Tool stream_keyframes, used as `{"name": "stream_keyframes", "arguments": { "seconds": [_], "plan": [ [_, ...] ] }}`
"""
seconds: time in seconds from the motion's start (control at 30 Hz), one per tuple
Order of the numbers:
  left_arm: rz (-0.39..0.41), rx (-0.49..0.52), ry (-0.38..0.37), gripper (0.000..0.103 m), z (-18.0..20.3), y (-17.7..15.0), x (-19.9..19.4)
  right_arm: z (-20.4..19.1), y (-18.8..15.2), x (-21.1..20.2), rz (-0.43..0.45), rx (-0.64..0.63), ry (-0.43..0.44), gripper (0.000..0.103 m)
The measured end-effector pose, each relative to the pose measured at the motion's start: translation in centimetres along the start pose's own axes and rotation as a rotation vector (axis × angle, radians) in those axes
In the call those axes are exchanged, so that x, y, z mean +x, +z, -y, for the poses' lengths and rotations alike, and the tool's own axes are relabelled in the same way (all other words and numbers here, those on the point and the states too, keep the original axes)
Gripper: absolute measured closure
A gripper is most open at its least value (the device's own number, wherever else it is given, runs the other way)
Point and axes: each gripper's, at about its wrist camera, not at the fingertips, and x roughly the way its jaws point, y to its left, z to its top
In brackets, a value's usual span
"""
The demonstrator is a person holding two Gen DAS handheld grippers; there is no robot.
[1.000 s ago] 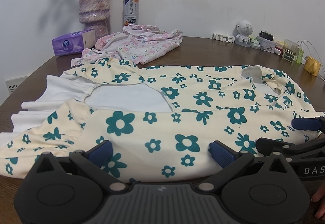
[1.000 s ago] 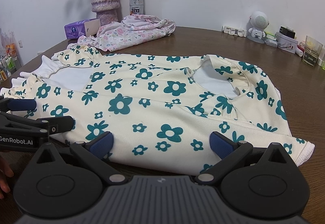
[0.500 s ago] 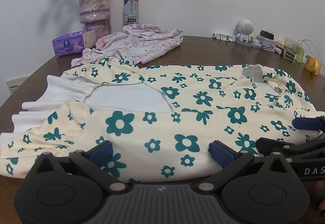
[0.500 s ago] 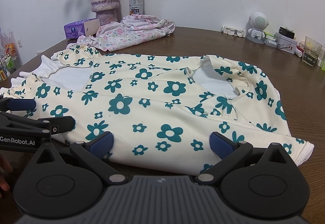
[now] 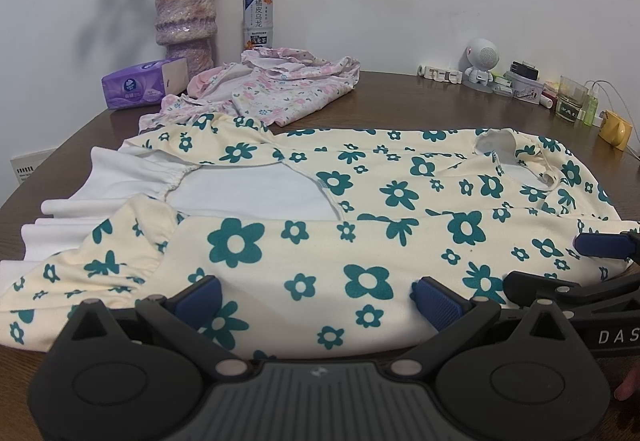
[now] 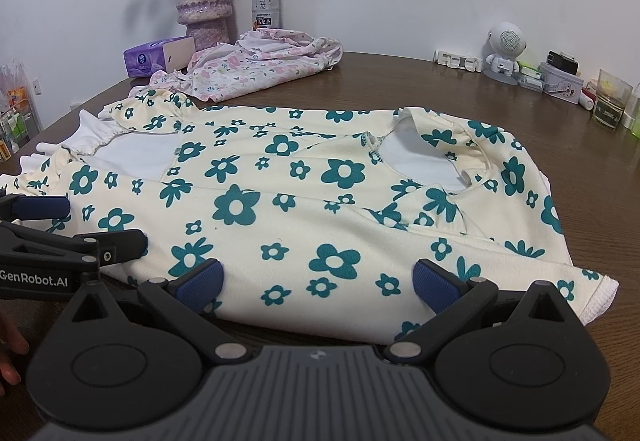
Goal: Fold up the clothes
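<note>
Dress (image 5: 360,209) lies flat on the bench (image 6: 480,97), both sides folded in; left tool (image 5: 316,291) and right tool (image 6: 316,277), jaws wide open over its near hem, should pinch both layers evenly before lifting.

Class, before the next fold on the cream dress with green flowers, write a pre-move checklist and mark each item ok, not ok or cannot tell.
1. Left gripper open: ok, jaws wide apart.
2. Right gripper open: ok, jaws wide apart.
3. Both grippers at the near edge of the green-flowered dress: ok, blue pads sit over the hem.
4. Fabric gripped: not ok, neither gripper is closed on cloth.
5. Dress lying flat on the table: ok, sides already folded inward.
6. Fold path clear: cannot tell; the pink-flowered garment touches or overlaps the far corner.
</note>
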Motion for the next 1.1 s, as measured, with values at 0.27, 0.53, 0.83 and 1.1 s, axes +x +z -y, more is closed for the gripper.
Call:
{"name": "stream_keyframes", "arguments": {
  "seconds": [0.27, 0.53, 0.83, 1.1],
  "plan": [
    [0.001, -0.001, -0.002, 0.0, -0.03, 0.05, 0.04, 0.02, 0.0, 0.0, 0.0, 0.0, 0.0, 0.001],
    [0.004, -0.005, -0.008, 0.0, -0.13, 0.03, 0.03, 0.03, 0.0, 0.0, 0.001, 0.0, 0.0, 0.001],
    [0.004, -0.003, -0.008, 0.0, -0.16, 0.09, 0.08, 0.03, -0.02, -0.01, 0.001, -0.001, 0.0, 0.001],
    [0.02, -0.004, -0.013, 0.0, -0.26, 0.34, -0.37, 0.02, -0.02, -0.07, 0.005, 0.002, -0.001, 0.001]
  ]
}}
